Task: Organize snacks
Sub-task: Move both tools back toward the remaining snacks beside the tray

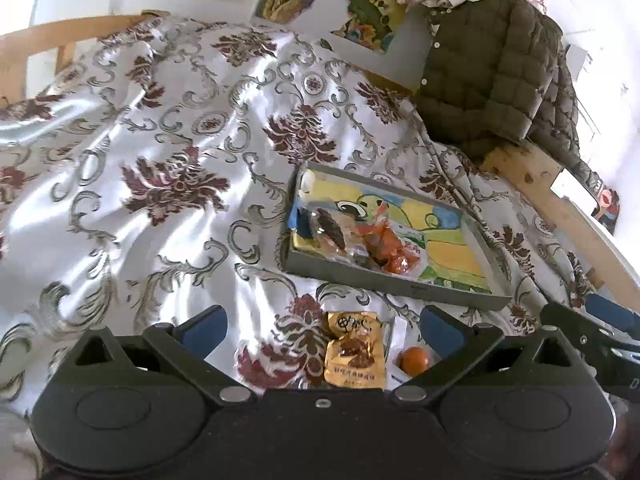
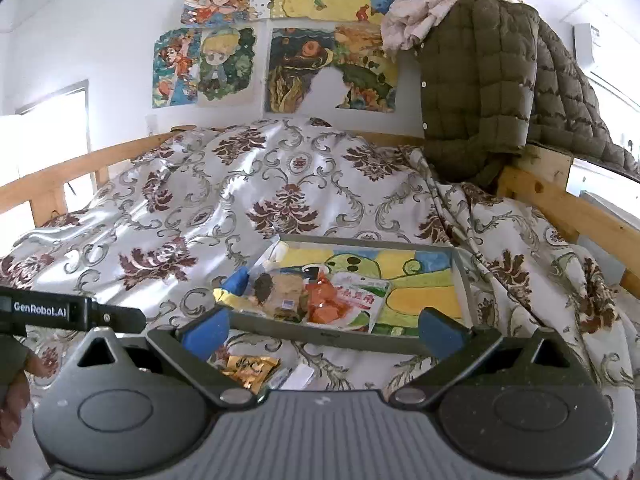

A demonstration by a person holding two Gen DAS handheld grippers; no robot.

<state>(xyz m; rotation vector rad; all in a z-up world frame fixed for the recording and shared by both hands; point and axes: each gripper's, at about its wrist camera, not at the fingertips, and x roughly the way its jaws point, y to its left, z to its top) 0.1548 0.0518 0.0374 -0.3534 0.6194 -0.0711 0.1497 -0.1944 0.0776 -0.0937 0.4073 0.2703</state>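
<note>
Both claws, left (image 1: 324, 330) and right (image 2: 324, 330), gape apart, holding nothing, above the bed (image 1: 160, 128). Several snacks (image 2: 316, 296) lie in the tray (image 2: 352, 341); a gold packet (image 1: 354, 354) and an orange ball (image 1: 415, 360) lie on the bedspread just beside it.

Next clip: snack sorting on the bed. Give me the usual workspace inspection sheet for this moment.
Surface: bedspread, floral, rumpled, on a wooden bed frame.
Job's things: grey tray holding several snack packets at its left end; gold snack packet and small orange item lying on the bedspread outside the tray.
Clutter: quilted jacket draped over the frame.
Grippers: left gripper open, empty, above the gold packet; right gripper open, empty, facing the tray.
Cables: nothing seen.
Surroundings: drawings on a white wall.
</note>
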